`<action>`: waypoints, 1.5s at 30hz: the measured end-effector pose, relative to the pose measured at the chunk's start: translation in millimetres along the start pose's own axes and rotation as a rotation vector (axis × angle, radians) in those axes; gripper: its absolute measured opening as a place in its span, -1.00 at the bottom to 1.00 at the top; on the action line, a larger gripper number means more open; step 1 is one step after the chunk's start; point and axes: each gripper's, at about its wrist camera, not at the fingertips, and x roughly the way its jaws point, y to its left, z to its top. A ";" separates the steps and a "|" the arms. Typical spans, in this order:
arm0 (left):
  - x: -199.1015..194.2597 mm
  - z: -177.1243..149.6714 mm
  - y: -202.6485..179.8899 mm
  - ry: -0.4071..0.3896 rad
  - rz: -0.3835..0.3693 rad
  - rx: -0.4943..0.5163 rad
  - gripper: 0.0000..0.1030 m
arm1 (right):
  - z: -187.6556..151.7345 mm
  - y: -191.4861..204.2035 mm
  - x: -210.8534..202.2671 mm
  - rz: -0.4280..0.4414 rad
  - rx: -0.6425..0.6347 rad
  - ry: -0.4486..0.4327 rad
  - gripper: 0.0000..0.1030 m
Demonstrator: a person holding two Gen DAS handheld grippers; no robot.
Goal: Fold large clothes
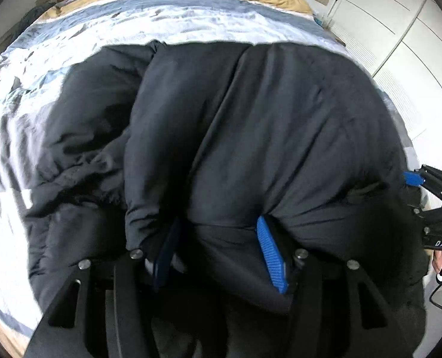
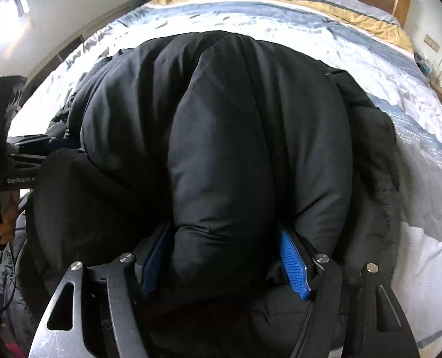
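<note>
The big black coat [image 1: 251,125] lay folded over on the bed [image 1: 191,26] — partly done. Both claws — left [image 1: 221,253], right [image 2: 224,256] — pinched its puffy edge.

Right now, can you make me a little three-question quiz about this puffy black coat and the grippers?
1. True or false: the black coat lies on a striped bed cover.
2. What colour are the pads on the right gripper?
A. red
B. blue
C. green
3. What is bunched between the fingers of the left gripper?

Key:
1. True
2. B
3. A fold of the black coat; both grippers have a puffy fold bulging between their pads.
</note>
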 end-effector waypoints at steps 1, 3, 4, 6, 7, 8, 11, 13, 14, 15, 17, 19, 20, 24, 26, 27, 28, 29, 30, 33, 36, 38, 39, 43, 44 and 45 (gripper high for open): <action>-12.0 0.1 -2.2 -0.013 0.003 -0.003 0.02 | 1.2 1.9 -8.1 -0.012 -0.004 0.003 0.30; -38.3 -5.4 -7.9 -0.060 -0.005 0.007 0.02 | -0.2 6.3 -28.8 -0.019 -0.011 -0.021 0.30; -51.6 -10.4 -13.0 -0.086 -0.012 0.021 0.02 | -2.3 9.3 -42.3 -0.012 -0.014 -0.043 0.30; -66.5 -20.3 -21.7 -0.115 -0.024 0.036 0.03 | -6.8 14.1 -60.7 0.013 -0.007 -0.082 0.31; -68.3 -26.7 -26.6 -0.116 -0.045 0.034 0.03 | -10.6 16.4 -68.3 0.032 0.003 -0.098 0.32; -66.0 -30.9 -29.0 -0.110 -0.061 0.032 0.03 | -13.7 18.1 -70.9 0.044 0.009 -0.103 0.32; -36.7 -45.1 -38.4 -0.046 -0.039 0.052 0.04 | -24.5 24.5 -56.7 0.052 -0.007 -0.068 0.33; -21.1 -52.9 -34.8 -0.034 -0.037 0.031 0.06 | -33.1 24.8 -33.7 0.045 0.007 -0.013 0.33; -18.0 -54.0 -33.3 -0.032 -0.038 0.019 0.07 | -35.5 23.7 -29.2 0.044 0.015 -0.002 0.36; -17.3 -53.8 -32.5 -0.031 -0.040 0.008 0.07 | -37.3 22.5 -23.3 0.044 0.034 0.007 0.38; -21.1 -52.6 -34.6 -0.028 -0.031 0.000 0.07 | -40.2 19.2 -21.5 0.051 0.079 0.004 0.40; -27.8 -50.8 -37.4 -0.028 -0.008 0.002 0.07 | -40.7 21.0 -25.2 0.044 0.088 -0.001 0.40; -31.3 -51.7 -39.7 -0.029 0.005 0.004 0.07 | -42.3 19.4 -28.9 0.040 0.087 -0.002 0.40; -48.6 -60.5 -46.8 -0.046 0.072 0.001 0.07 | -46.5 19.1 -42.6 0.014 0.091 -0.006 0.40; -56.1 -64.5 -48.6 -0.050 0.084 -0.005 0.07 | -48.1 18.2 -49.4 0.001 0.100 -0.010 0.40; -59.7 -66.1 -51.5 -0.051 0.093 -0.007 0.07 | -50.4 17.5 -54.2 -0.004 0.106 -0.013 0.40; -64.4 -68.5 -53.5 -0.052 0.104 -0.007 0.07 | -52.2 16.9 -59.4 -0.009 0.112 -0.017 0.40; -68.9 -72.0 -54.4 -0.055 0.109 -0.009 0.07 | -54.0 16.6 -63.8 -0.012 0.116 -0.020 0.40; -73.4 -75.7 -55.4 -0.055 0.116 -0.013 0.07 | -56.1 16.5 -68.9 -0.015 0.121 -0.023 0.40; -86.1 -89.3 -54.0 -0.054 0.138 -0.018 0.07 | -61.7 18.6 -84.5 -0.020 0.136 -0.032 0.40; -105.3 -99.3 -49.3 -0.053 0.165 -0.007 0.07 | -69.3 24.2 -98.6 -0.025 0.143 -0.030 0.42; -112.9 -104.3 -47.8 -0.051 0.181 0.005 0.07 | -77.1 27.4 -108.5 -0.027 0.151 -0.025 0.42; -115.8 -105.9 -46.1 -0.050 0.192 0.010 0.07 | -81.0 29.0 -109.8 -0.028 0.156 -0.023 0.42; -125.7 -112.2 -39.6 -0.044 0.231 0.022 0.08 | -103.4 26.4 -120.9 -0.036 0.186 -0.002 0.47; -128.8 -114.5 -37.4 -0.045 0.237 0.023 0.08 | -108.4 25.5 -123.3 -0.037 0.194 0.002 0.50; -131.8 -116.8 -35.0 -0.047 0.244 0.024 0.08 | -114.6 23.9 -126.2 -0.038 0.207 0.007 0.52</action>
